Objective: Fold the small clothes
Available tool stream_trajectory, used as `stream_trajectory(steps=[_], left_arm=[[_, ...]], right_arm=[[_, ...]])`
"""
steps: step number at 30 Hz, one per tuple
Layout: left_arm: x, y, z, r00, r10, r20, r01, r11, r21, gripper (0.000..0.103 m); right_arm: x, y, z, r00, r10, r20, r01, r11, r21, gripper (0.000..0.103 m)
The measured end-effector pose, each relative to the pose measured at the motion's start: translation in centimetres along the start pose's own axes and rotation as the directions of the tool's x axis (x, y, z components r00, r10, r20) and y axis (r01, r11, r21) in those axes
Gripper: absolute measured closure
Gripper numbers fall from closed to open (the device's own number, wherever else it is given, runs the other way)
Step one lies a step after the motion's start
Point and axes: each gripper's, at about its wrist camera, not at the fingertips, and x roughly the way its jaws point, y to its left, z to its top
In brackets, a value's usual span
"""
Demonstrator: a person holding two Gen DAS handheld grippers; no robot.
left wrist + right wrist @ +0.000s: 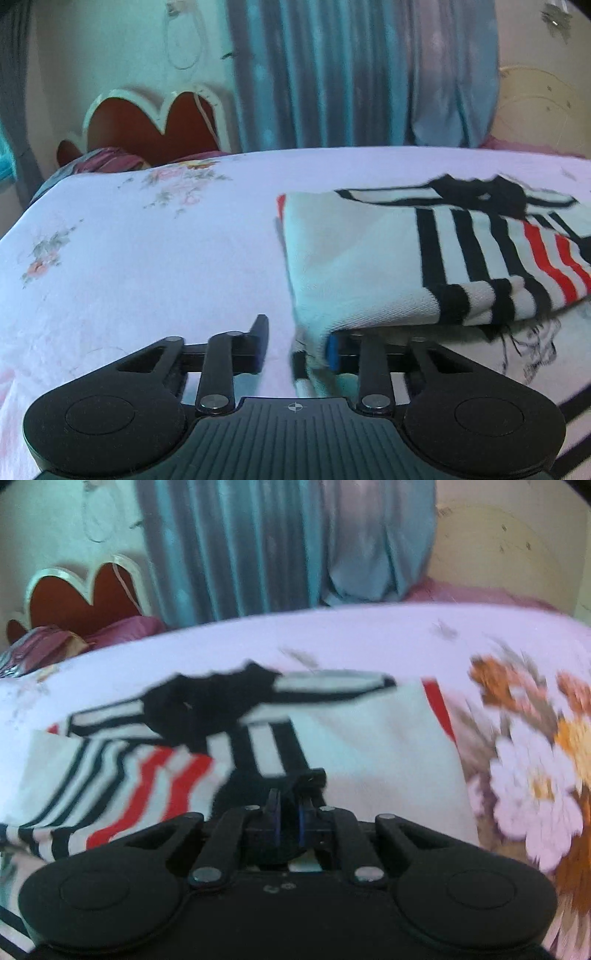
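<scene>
A small white garment (354, 266) with black and red stripes lies partly folded on the bed; it also shows in the right wrist view (376, 746). My left gripper (297, 343) is open at the garment's near left corner, its right finger under the cloth edge, its left finger on bare sheet. My right gripper (290, 805) is shut on a black-striped fold of the garment at its near edge. The view is blurred.
The bed has a pale floral sheet (129, 258) with large flowers (535, 775) at the right. A heart-shaped headboard (147, 125) and purple pillows (55, 642) stand at the back left. Blue curtains (351, 74) hang behind.
</scene>
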Motion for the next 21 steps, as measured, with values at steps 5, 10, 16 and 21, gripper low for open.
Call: stream_trajectory(steps=[5, 10, 16, 21], left_arm=[[-0.4, 0.0, 0.0, 0.999, -0.027, -0.033, 0.027, 1.0, 0.014, 0.076], [-2.7, 2.4, 0.6, 0.993, -0.105, -0.054, 0.1, 0.991, -0.089, 0.053], [-3.5, 3.5, 2.5, 0.989, -0.151, 0.01, 0.15, 0.967, -0.209, 0.05], [0.4, 0.6, 5.0, 0.982, -0.186, 0.003, 0.184, 0.969, -0.167, 0.05]], right_arm=[[0.6, 0.2, -0.9, 0.999, -0.022, -0.023, 0.021, 0.999, -0.04, 0.095], [-0.4, -1.1, -0.8, 1.0, -0.016, -0.025, 0.016, 1.0, -0.003, 0.084], [-1.2, -2.6, 0.1, 0.998, 0.053, 0.028, -0.055, 0.995, 0.085, 0.055], [1.2, -2.0, 0.1, 0.997, 0.064, -0.046, -0.059, 0.993, 0.102, 0.065]])
